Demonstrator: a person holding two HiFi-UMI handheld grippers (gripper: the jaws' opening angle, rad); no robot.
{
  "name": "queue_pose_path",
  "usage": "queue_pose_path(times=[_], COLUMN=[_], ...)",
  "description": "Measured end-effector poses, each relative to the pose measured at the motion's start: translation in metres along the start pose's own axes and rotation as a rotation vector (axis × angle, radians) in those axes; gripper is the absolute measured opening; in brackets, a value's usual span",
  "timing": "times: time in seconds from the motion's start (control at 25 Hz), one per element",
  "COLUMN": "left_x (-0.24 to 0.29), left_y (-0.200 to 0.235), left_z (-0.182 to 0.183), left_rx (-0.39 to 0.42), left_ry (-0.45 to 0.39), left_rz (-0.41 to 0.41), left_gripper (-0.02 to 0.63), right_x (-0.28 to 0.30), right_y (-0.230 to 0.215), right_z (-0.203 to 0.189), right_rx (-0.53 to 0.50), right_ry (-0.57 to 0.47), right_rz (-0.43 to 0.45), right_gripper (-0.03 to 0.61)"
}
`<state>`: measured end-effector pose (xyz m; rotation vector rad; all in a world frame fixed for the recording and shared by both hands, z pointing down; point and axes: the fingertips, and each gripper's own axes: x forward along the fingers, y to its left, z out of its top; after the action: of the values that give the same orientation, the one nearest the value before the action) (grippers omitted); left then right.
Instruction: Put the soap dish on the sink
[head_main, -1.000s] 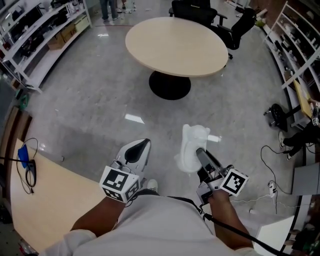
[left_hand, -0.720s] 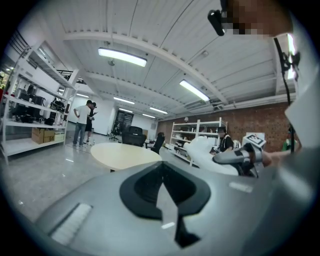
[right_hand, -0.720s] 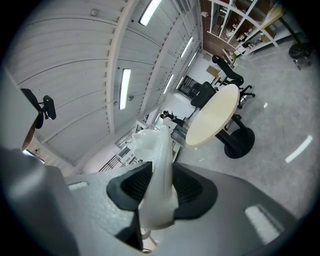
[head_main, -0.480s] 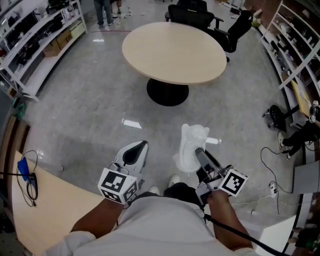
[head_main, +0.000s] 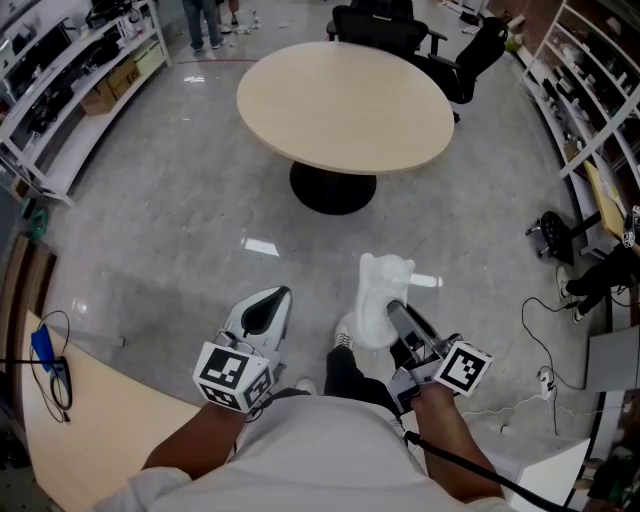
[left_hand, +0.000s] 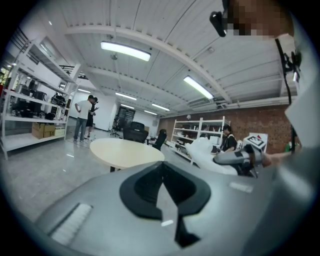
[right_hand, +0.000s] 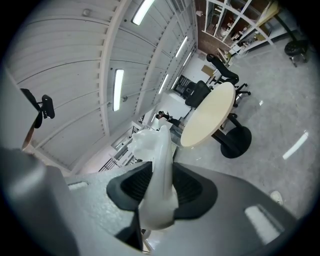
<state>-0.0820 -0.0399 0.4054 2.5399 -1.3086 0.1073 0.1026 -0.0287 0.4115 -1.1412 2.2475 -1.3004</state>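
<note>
- The right gripper (head_main: 398, 312), at the lower centre-right of the head view, pinches the white soap dish (head_main: 378, 292), which sticks up and forward from its tip over the grey floor (head_main: 180, 220).
- In the right gripper view, its 2 jaws press on either side of the dish's thin white wall (right_hand: 159, 165). The rest of the dish rises toward the upper centre of the frame.
- The left gripper (head_main: 262, 312), at the lower centre-left of the head view, has its jaws pressed together with nothing between them. The left gripper view shows them meeting along 1 seam (left_hand: 162, 187).
- Both grippers are side by side and apart, in front of the person's body.
- A round beige table (head_main: 345, 95) on a black foot stands at the upper centre.
- Black office chairs (head_main: 385, 20) sit behind the table.
- Shelves (head_main: 60, 70) line the left edge of the frame.
</note>
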Motion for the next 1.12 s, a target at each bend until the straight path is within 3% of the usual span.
queue_pose_path(times=[0.4,0.72,0.96,1.12], left_x=[0.057,0.124,0.161,0.18], left_y=[0.017,0.03,0.036,0.029], left_z=[0.003,0.045,0.065,0.071], left_rx=[-0.013,0.016,-0.005,0.047], left_ry=[0.048,0.021,-0.002,-0.002], left_rz=[0.011,0.051,0.091,0.105], left_gripper=[0.006,0.006,0.006,0.006], right_x=[0.037,0.07,0.093,0.102], right_y=[-0.031,-0.054,-0.07,-0.082], right_z=[0.036,0.098,0.14,0.16], right_rx=[0.033,0.023,0.001,0.003], right_ry=[0.015,0.035,0.051,0.057], right_rz=[0.008,0.048,0.102,0.12], right_gripper=[0.13,0.13,0.13,0.13])
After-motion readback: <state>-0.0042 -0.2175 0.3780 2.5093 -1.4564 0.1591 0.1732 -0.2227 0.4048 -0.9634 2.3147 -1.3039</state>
